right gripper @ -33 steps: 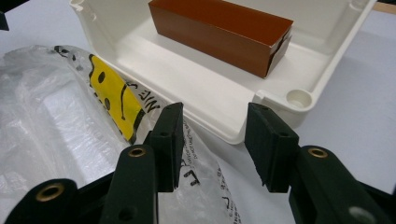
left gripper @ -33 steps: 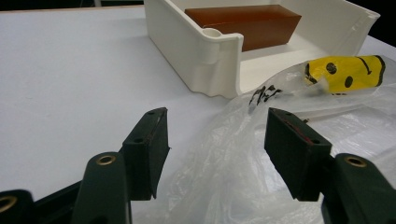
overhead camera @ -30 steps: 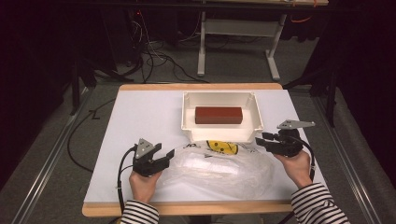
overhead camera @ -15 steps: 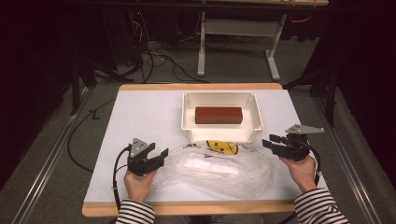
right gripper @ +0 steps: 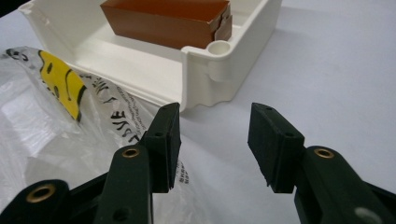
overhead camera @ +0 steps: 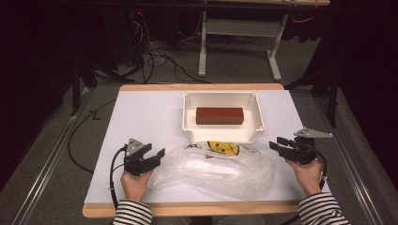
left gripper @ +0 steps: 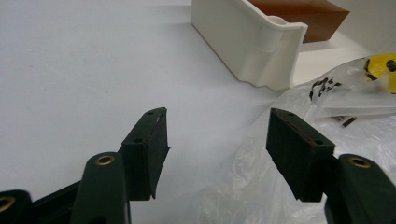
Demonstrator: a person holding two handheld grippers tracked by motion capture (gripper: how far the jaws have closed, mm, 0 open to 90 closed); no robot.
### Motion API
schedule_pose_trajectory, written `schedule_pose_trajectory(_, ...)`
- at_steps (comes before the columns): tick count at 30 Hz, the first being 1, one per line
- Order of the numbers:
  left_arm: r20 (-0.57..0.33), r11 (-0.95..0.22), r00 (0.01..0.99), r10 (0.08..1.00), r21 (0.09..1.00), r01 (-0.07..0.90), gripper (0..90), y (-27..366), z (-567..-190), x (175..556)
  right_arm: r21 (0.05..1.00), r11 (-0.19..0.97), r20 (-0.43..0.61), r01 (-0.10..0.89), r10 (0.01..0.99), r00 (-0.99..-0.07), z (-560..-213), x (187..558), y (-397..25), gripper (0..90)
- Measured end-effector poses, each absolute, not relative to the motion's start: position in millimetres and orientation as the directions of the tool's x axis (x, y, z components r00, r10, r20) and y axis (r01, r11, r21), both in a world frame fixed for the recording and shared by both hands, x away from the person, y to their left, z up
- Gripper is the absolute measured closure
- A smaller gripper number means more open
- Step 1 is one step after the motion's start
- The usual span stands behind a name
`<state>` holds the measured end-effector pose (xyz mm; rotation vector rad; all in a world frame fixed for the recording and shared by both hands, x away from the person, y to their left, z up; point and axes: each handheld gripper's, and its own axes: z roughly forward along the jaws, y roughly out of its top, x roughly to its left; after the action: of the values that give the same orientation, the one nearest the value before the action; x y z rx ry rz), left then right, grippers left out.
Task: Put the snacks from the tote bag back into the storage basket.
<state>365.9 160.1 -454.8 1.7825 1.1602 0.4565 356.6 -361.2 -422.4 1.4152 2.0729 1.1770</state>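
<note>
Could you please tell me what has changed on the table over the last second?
The right gripper drew back toward the table's right edge, off the clear plastic bag; the left gripper slid slightly left. Both remain open, holding nothing. The bag, the white bin and the brown box stayed put.

Clear plastic bag [overhead camera: 216, 168] lies between both grippers, before the white bin [overhead camera: 223, 133].

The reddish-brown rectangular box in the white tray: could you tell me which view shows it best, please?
The high view: the reddish-brown rectangular box lies whole in the white plastic tray. The right gripper view shows one end and side; the left gripper view shows a corner.
</note>
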Motion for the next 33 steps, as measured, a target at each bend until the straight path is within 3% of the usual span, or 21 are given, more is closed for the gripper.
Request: schedule_pose_trajectory(33, -0.149, -0.109, 0.394, 0.907, 0.821, 0.561, 38.3, 164.4, -472.3, 386.0, 0.778, 0.071, 0.164, 0.625, 0.936, -0.311, -460.5, 366.3, -376.2, 54.2)
